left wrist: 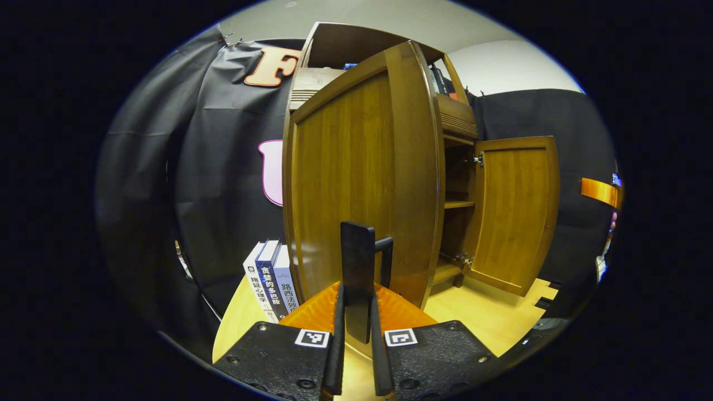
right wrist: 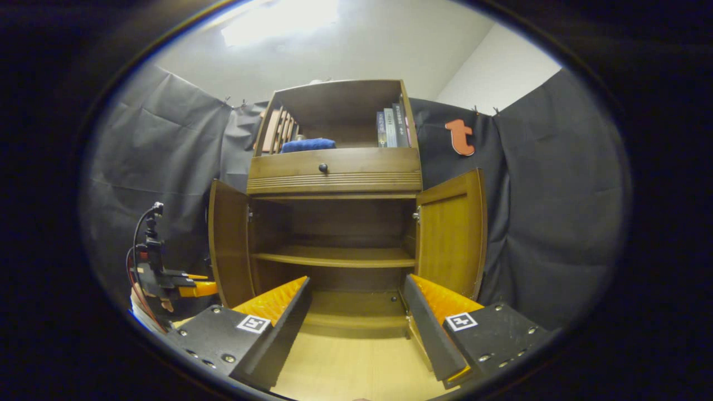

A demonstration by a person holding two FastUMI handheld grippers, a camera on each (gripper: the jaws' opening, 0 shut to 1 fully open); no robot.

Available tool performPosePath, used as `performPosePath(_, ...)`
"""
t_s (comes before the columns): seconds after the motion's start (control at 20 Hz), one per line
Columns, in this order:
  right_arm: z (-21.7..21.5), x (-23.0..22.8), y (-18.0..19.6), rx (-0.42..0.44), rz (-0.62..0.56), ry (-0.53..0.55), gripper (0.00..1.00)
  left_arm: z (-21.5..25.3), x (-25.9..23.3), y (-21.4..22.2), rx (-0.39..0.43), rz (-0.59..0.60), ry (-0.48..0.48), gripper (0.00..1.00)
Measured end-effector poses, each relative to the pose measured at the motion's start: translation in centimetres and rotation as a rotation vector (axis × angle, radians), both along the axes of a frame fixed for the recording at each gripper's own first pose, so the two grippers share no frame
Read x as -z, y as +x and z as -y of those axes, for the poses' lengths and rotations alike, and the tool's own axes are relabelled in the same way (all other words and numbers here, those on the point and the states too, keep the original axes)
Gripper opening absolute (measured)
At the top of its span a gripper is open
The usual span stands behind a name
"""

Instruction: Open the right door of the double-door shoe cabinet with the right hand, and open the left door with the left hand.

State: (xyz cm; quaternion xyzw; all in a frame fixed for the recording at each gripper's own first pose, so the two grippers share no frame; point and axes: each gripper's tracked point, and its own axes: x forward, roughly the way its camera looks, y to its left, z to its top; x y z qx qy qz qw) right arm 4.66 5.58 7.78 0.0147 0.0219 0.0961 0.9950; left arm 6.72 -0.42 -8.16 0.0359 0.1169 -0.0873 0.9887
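Observation:
The wooden shoe cabinet [right wrist: 334,181] stands straight ahead in the right gripper view, its left door [right wrist: 229,245] and right door [right wrist: 452,234] both swung open, showing a bare inner shelf [right wrist: 334,257]. My right gripper [right wrist: 356,281] is open and holds nothing, a short way back from the cabinet's middle. In the left gripper view the left door [left wrist: 345,184] stands close in front, swung out. My left gripper [left wrist: 357,301] is shut on its black handle [left wrist: 357,250]. Farther right hangs the open right door [left wrist: 515,214]. The left gripper [right wrist: 189,288] also appears beside the left door.
Three books [left wrist: 273,284] stand on the pale wooden floor [left wrist: 490,317] left of the cabinet. Above the doors is a drawer with a knob [right wrist: 322,167]. The top shelf holds books [right wrist: 392,127] and a blue cloth [right wrist: 306,145]. Black cloth walls surround the booth.

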Motion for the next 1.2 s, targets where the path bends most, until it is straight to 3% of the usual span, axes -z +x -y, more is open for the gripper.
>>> performPosePath(0.25, -2.0, 0.7, 0.4, -0.024, -0.011, -0.016, 0.99, -3.5, -0.4, -0.9, -0.064, 0.027, 0.053, 0.17)
performPosePath(0.5, -3.7, 1.4, 0.6, -0.051, -0.014, -0.012, 0.99, -9.3, -1.0, -1.0, -0.187, 0.049, 0.117, 0.06)
performPosePath(0.6, -4.1, 1.6, 0.9, -0.052, -0.018, -0.011, 0.99, -10.2, -1.2, -0.8, -0.150, 0.061, 0.086, 0.01)
performPosePath(0.85, -4.8, 2.0, 1.4, -0.051, -0.022, -0.018, 1.00, -11.9, -1.5, -0.8, -0.075, 0.063, 0.047, 0.00)
performPosePath(1.2, -4.5, 2.4, 1.7, -0.037, -0.030, -0.016, 0.98, -11.4, -1.4, -1.0, -0.078, 0.072, 0.044, 0.01)
